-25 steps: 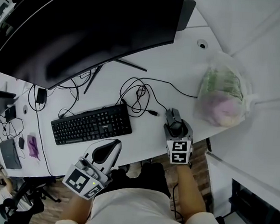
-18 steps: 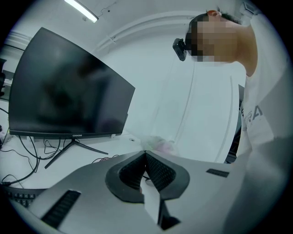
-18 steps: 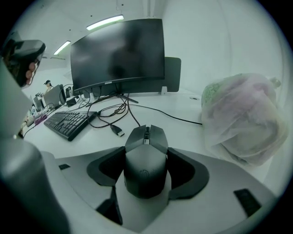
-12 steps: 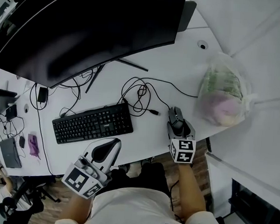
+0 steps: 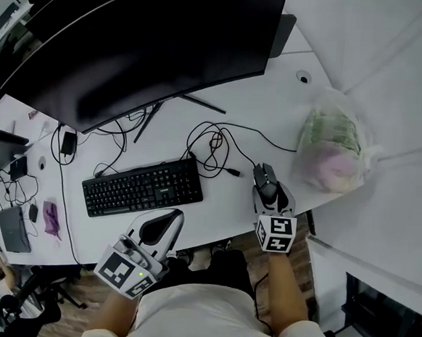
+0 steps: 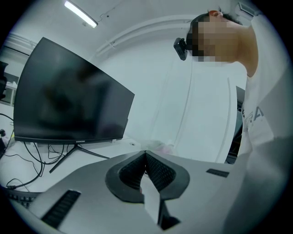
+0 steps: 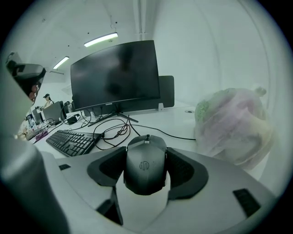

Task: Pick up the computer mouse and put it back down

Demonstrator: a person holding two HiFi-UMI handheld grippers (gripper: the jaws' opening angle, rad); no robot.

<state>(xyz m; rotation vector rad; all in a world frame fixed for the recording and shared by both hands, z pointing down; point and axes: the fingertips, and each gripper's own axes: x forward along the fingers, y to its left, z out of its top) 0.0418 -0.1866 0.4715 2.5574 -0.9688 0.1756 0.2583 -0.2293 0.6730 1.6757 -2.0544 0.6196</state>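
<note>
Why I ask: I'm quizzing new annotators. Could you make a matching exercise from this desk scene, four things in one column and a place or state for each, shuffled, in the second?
Things
1. computer mouse
2. left gripper
3. keyboard
4. plastic bag

Places and states
A. jaws together, empty
B. on the desk, at its right end
C. clamped between the right gripper's jaws
D. on the desk, in front of the monitor

Pairs: 1-C, 2-A, 3-D, 4-B. The right gripper's jaws have just been closing, with the computer mouse between them.
</note>
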